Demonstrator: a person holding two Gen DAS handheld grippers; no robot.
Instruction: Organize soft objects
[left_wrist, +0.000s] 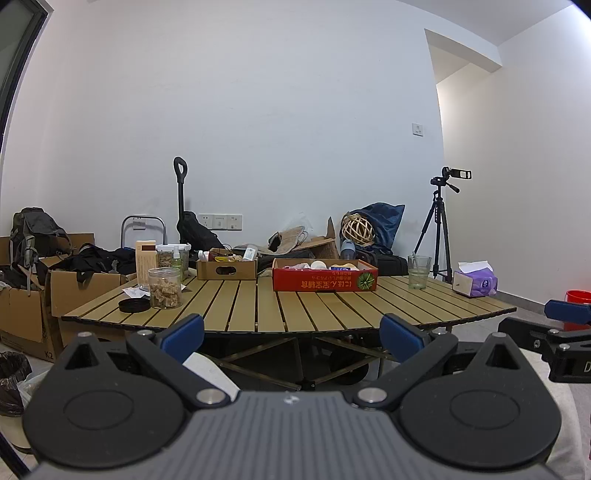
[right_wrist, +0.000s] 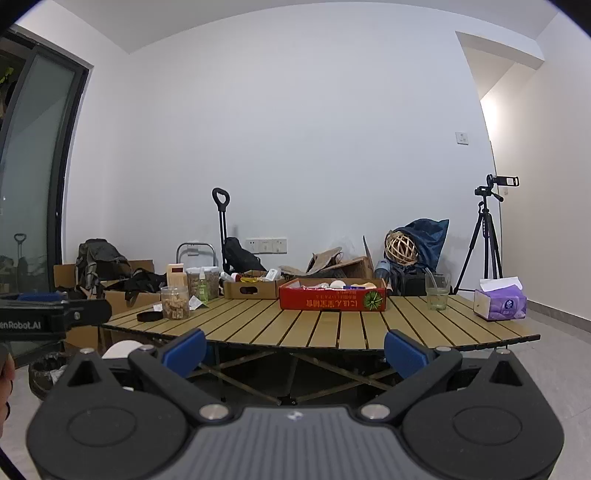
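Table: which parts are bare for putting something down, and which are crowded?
The table's near half is bare slats, from the red box to the front edge. A smaller gap lies between the red box and the glass. The back left is crowded: jar, black lid, brown box.

A sparsely furnished room in a home is serving as a makeshift recording space. Plain white walls with sockets are enclosing a folding slatted table (right_wrist: 332, 325), and a camera tripod (right_wrist: 487, 240) is standing past its right edge. Cardboard boxes (left_wrist: 29, 314), a backpack (right_wrist: 98, 262) and a folded trolley (right_wrist: 225, 236) are crowding the floor beyond its far left corner.
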